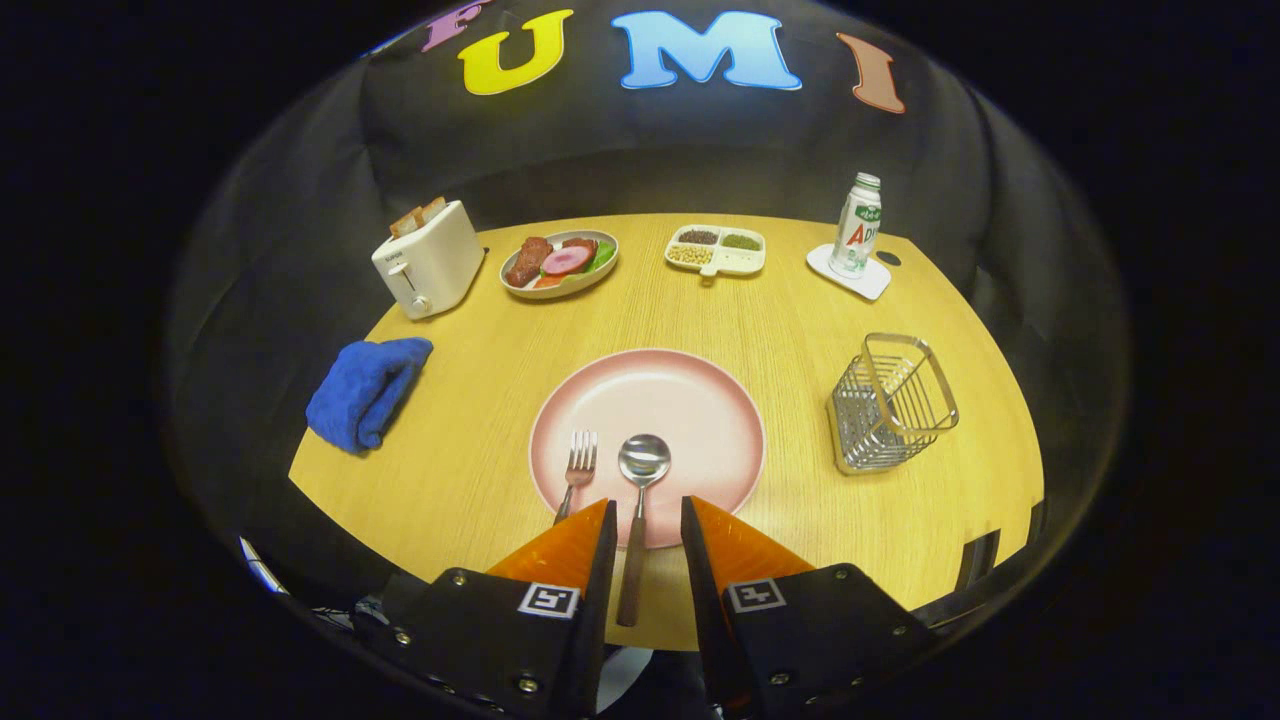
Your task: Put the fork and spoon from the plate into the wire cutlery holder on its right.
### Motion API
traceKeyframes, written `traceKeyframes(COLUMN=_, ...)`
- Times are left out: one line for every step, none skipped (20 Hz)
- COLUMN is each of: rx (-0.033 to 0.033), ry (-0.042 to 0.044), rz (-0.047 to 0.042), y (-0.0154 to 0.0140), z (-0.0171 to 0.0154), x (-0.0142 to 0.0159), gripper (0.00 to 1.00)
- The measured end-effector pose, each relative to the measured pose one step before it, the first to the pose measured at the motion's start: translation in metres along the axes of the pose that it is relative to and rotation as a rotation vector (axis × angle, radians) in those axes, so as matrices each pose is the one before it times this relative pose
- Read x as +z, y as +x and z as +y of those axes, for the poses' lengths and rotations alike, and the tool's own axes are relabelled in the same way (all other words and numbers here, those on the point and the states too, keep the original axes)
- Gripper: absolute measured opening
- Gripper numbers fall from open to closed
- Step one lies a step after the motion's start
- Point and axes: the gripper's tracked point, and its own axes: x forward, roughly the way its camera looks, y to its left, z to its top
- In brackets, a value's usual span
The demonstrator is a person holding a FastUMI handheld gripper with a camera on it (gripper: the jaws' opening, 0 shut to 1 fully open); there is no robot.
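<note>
Fork [580, 463], spoon [640, 497] on plate [700, 400]; gripper [645, 515] fingers spread.

The gripper-mounted fisheye looks forward and down along its two orange fingers [600, 545] from above the wooden table's [480, 330] near edge, facing the far booth wall, taking in the whole tabletop.

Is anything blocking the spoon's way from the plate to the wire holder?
Nothing visible. The spoon lies on the plate, its handle between the open gripper's fingers, with the fork on the side away from the holder. Only bare table lies between plate and holder.
</note>
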Motion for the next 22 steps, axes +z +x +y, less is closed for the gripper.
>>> traceKeyframes(rx=-0.0004, ry=0.00536, rz=0.01849, y=0.00398, z=0.00189, x=-0.00962, gripper=0.4)
traceKeyframes(rx=-0.0014, ry=0.00732, rz=0.01692, y=0.0036, z=0.00115, x=-0.00769, gripper=0.4)
traceKeyframes(rx=-0.0005, ry=0.00784, rz=0.01399, y=0.00329, z=0.00058, x=-0.00698, gripper=0.4)
traceKeyframes(rx=-0.00131, ry=0.00643, rz=0.01413, y=0.00291, z=0.00038, x=-0.0056, gripper=0.4)
traceKeyframes(rx=-0.00269, ry=0.00562, rz=0.00931, y=0.00354, z=0.00012, x=-0.00548, gripper=0.39)
traceKeyframes(rx=-0.00294, ry=0.00236, rz=0.01329, y=0.00362, z=0.00022, x=-0.00444, gripper=0.4)
traceKeyframes(rx=-0.00493, ry=0.00137, rz=0.01438, y=0.00413, z=-0.00032, x=-0.00501, gripper=0.39)
traceKeyframes(rx=0.00209, ry=0.00528, rz=0.01426, y=0.00301, z=0.00132, x=-0.00453, gripper=0.4)
traceKeyframes(rx=0.00073, ry=0.00855, rz=0.00928, y=0.00365, z=0.00098, x=-0.00323, gripper=0.4)
traceKeyframes(rx=-0.00003, ry=0.0082, rz=0.00966, y=0.00182, z=0.00026, x=-0.00263, gripper=0.4)
traceKeyframes(rx=0.00154, ry=0.00601, rz=0.00948, y=0.00163, z=0.00096, x=-0.00447, gripper=0.4)
traceKeyframes(rx=-0.00057, ry=0.00206, rz=0.01048, y=0.00112, z=-0.00003, x=-0.00329, gripper=0.4)
traceKeyframes(rx=0.00133, ry=0.00083, rz=0.00562, y=0.00147, z=0.00071, x=-0.00316, gripper=0.4)
traceKeyframes(rx=-0.01146, ry=-0.00561, rz=0.00503, y=0.01191, z=-0.00269, x=-0.00487, gripper=0.4)
traceKeyframes(rx=-0.01361, ry=0.01742, rz=-0.01599, y=-0.01934, z=0.00078, x=0.00696, gripper=0.39)
traceKeyframes(rx=0.00456, ry=0.00352, rz=0.01702, y=0.02084, z=0.0006, x=-0.00237, gripper=0.15)
traceKeyframes(rx=-0.00371, ry=-0.00205, rz=0.00585, y=-0.00657, z=-0.00146, x=-0.00191, gripper=0.15)
traceKeyframes(rx=0.00061, ry=-0.0002, rz=0.00211, y=-0.00167, z=0.00072, x=0.00128, gripper=0.15)
traceKeyframes(rx=-0.00446, ry=0.00459, rz=-0.00422, y=-0.00172, z=-0.00022, x=0.0011, gripper=0.15)
traceKeyframes(rx=-0.00522, ry=0.00334, rz=0.00444, y=-0.00366, z=-0.00106, x=0.00113, gripper=0.07)
traceKeyframes(rx=0.00556, ry=0.0023, rz=0.0054, y=-0.00006, z=0.00095, x=-0.00236, gripper=0.07)
traceKeyframes(rx=0.00881, ry=0.01342, rz=-0.00647, y=-0.00066, z=0.00091, x=0.00212, gripper=0.07)
